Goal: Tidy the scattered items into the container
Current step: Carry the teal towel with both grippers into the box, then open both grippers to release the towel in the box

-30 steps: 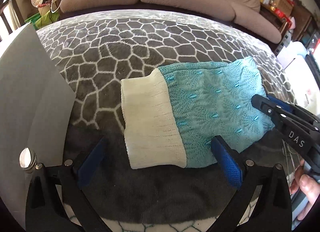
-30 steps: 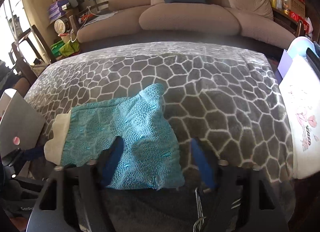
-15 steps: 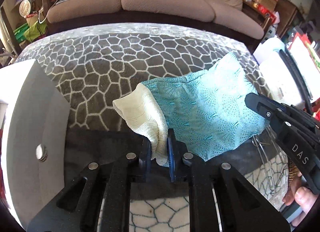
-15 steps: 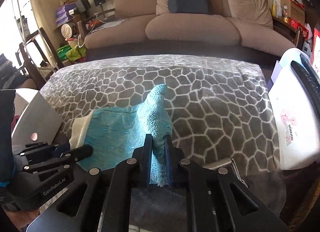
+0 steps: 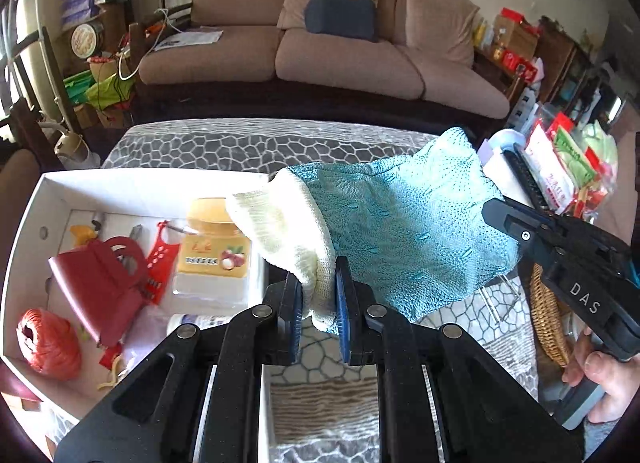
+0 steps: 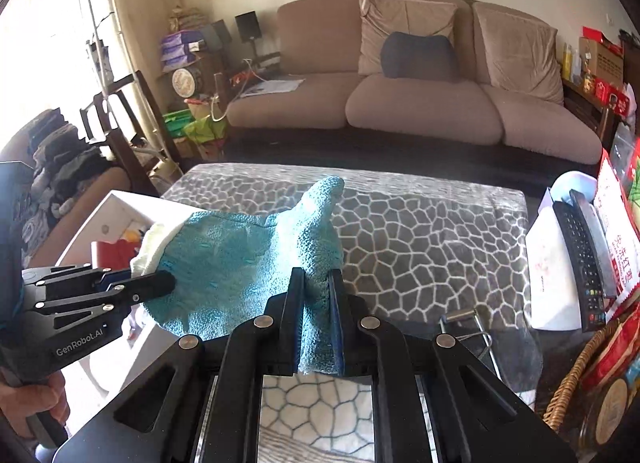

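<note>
A teal knit garment with a cream ribbed cuff hangs in the air between both grippers, above the grey patterned blanket. My left gripper is shut on the cream cuff end. My right gripper is shut on the teal end. Each gripper also shows in the other's view: the right gripper at the right, the left gripper at the left. The white box stands below left and holds a red bag, an orange twine ball, a yellow jar and a red grater.
A wicker basket with packets sits at the right. A remote control lies on a white box. A wire clip rests on the blanket near the front. A brown sofa stands behind.
Both grippers closed on the garment's ends and lifted it off the blanket. The views have risen, so the white box's contents now show.
</note>
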`<state>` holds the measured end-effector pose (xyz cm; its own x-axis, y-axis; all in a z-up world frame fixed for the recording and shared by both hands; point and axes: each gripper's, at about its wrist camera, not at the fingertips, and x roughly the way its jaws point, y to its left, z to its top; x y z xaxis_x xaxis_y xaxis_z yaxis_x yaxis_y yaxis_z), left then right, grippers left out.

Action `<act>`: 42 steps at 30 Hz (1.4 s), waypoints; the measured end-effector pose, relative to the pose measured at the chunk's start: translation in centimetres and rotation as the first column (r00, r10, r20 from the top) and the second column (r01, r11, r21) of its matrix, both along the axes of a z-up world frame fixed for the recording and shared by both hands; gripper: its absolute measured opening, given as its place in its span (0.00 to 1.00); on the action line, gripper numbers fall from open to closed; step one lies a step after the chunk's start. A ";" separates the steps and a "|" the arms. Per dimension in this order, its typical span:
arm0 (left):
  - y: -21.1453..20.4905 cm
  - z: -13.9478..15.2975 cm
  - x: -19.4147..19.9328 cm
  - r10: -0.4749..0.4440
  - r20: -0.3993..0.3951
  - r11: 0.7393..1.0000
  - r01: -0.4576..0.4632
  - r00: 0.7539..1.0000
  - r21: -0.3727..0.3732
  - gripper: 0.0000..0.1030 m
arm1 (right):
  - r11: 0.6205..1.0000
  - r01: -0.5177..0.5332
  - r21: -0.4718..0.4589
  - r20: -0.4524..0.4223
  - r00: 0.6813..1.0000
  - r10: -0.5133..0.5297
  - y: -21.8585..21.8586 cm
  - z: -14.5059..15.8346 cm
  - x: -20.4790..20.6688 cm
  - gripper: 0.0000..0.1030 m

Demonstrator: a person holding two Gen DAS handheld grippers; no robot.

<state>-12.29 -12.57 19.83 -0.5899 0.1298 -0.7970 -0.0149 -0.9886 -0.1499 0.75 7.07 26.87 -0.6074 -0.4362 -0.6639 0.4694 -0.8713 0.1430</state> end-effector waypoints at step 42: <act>-33.2 -7.7 4.4 0.310 0.013 0.951 -0.310 0.951 -0.014 0.51 | 0.964 -0.230 0.135 0.059 0.973 0.224 -43.9 -8.1 -2.7 0.39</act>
<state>-7.91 -45.76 12.09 -0.5872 -0.0672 -0.8066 0.2948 -0.9459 -0.1358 -1.94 -36.85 18.80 -0.4730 -0.4602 -0.7513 0.6533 -0.7554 0.0514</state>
